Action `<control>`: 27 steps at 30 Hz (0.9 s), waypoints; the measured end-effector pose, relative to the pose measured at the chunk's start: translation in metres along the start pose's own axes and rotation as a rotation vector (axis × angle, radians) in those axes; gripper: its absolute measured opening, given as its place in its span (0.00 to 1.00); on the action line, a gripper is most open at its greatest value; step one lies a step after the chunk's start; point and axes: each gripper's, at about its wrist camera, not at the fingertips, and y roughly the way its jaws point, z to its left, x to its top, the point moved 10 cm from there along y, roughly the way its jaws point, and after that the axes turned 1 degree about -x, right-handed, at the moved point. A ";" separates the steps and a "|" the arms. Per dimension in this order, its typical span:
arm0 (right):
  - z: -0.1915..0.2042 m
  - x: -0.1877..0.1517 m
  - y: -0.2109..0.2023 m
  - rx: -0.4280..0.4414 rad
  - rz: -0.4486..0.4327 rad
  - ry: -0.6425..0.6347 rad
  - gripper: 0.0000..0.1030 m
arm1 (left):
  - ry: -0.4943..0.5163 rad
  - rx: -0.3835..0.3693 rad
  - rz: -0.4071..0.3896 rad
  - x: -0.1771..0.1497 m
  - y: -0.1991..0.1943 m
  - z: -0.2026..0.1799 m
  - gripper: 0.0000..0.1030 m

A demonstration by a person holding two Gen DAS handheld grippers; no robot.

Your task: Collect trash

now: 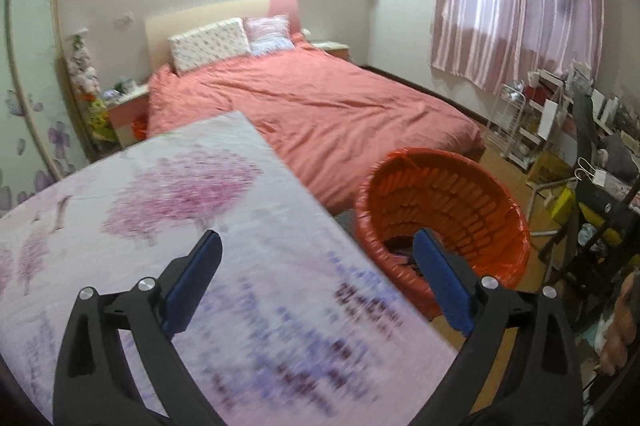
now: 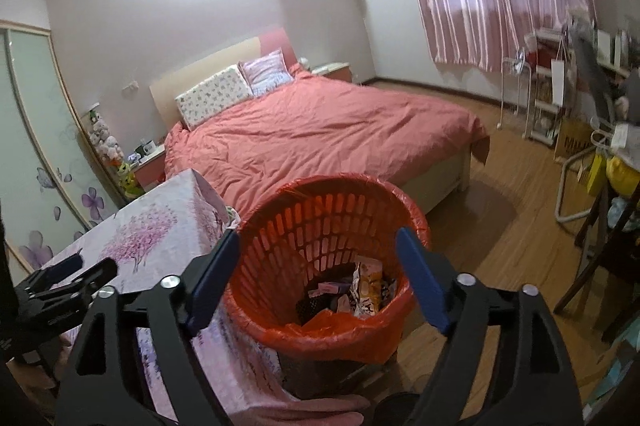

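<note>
Bedroom setting: one bed (image 2: 320, 130) with a coral cover and two pillows (image 2: 236, 86), far side cut off by the frame. One table (image 1: 168, 210) in a blossom-print cloth, its print blurred in the left wrist view. One orange basket (image 2: 332, 226), lined with an orange bag, stands on the floor touching the table's edge; it holds several wrappers (image 2: 362, 290), count unclear. Left gripper (image 1: 316, 266) spread wide, empty, over the table. Right gripper (image 2: 318, 262) spread wide, empty, above the basket.
</note>
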 end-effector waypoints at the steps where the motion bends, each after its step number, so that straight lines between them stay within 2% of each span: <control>1: 0.004 -0.001 -0.004 0.000 -0.009 -0.009 0.85 | -0.004 0.012 -0.010 -0.004 -0.008 0.005 0.94; 6: 0.027 -0.005 -0.033 -0.003 -0.057 -0.068 0.96 | -0.050 0.055 -0.046 -0.027 -0.050 0.032 0.96; 16: 0.058 -0.031 -0.073 -0.030 -0.101 -0.160 0.98 | -0.106 0.173 -0.133 -0.077 -0.126 0.061 0.96; 27: 0.078 -0.059 -0.107 -0.183 -0.221 -0.245 0.98 | -0.181 0.310 -0.178 -0.122 -0.179 0.081 0.96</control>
